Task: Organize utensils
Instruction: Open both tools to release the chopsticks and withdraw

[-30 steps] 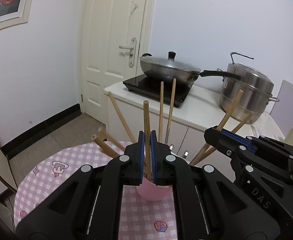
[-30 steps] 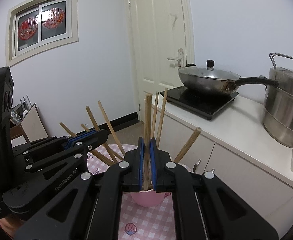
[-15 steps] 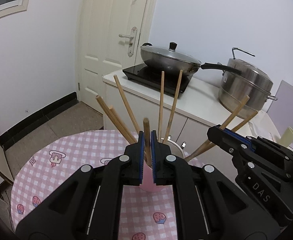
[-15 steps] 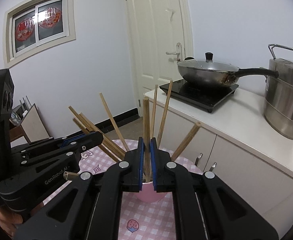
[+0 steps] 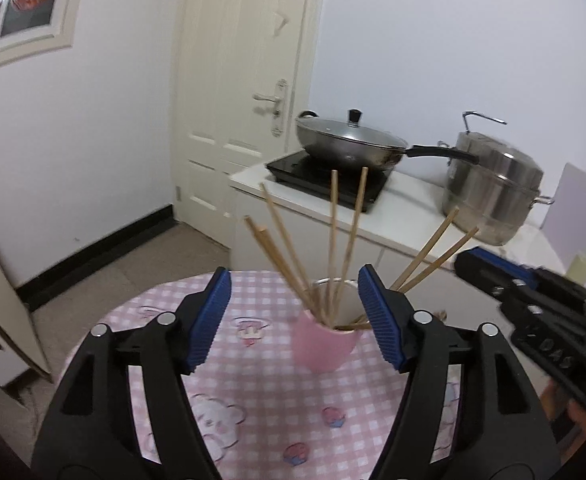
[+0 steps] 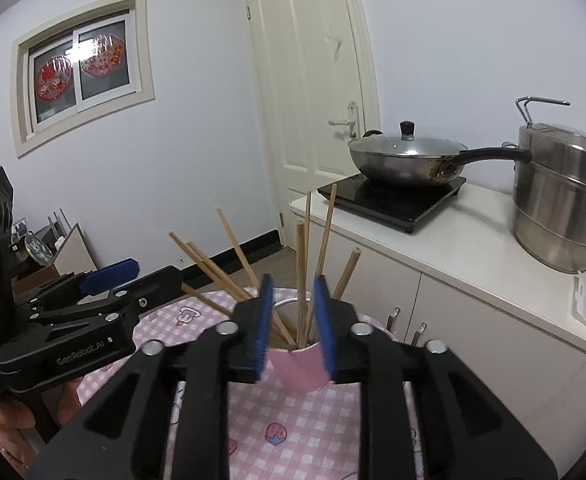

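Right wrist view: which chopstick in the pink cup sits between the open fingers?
The thick upright chopstick, nearly vertical in the pink cup; the others fan outward.

Left gripper [image 5: 293, 316]: black plastic frame, two angular fingers, each faced with ribbed blue pad; round silver screws set at finger joints; triangular cut-outs seen in finger arms. White lettering "GenRobot.AI" printed along side, seen from right wrist camera.

Right gripper [image 6: 293, 320]: same black build, blue ribbed pads, silver screw heads at pivots. Letters "DAS" marked on side, blurred, seen from left wrist camera.

Hand [image 6: 9, 428]: partly seen under left gripper handle; clothing not visible.
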